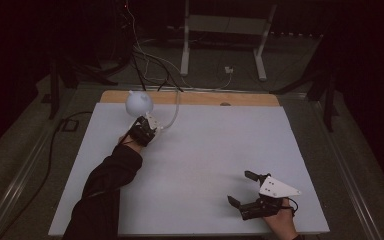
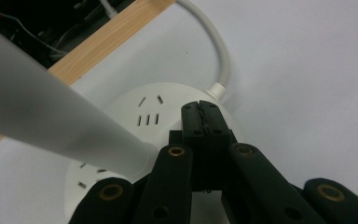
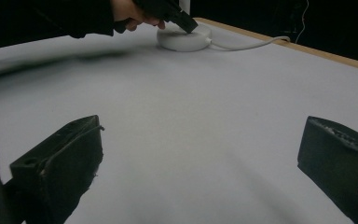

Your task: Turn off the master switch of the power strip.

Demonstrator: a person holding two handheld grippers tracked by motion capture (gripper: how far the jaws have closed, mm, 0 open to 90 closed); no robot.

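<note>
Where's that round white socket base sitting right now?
In the high view the round socket base sits at the table's far left, near the wooden edge, under the left gripper's shut jaws.

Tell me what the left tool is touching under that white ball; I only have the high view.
Observer: The left tool, jaws shut, appears to rest its tips on a round white base with plug sockets in its top.
Operator: And the ball?
Observer: A white stem rises from that base, close beside the tool.
Operator: Where does the cable go?
Observer: The white cable enters the base's side, just past the tool's tips.
</note>
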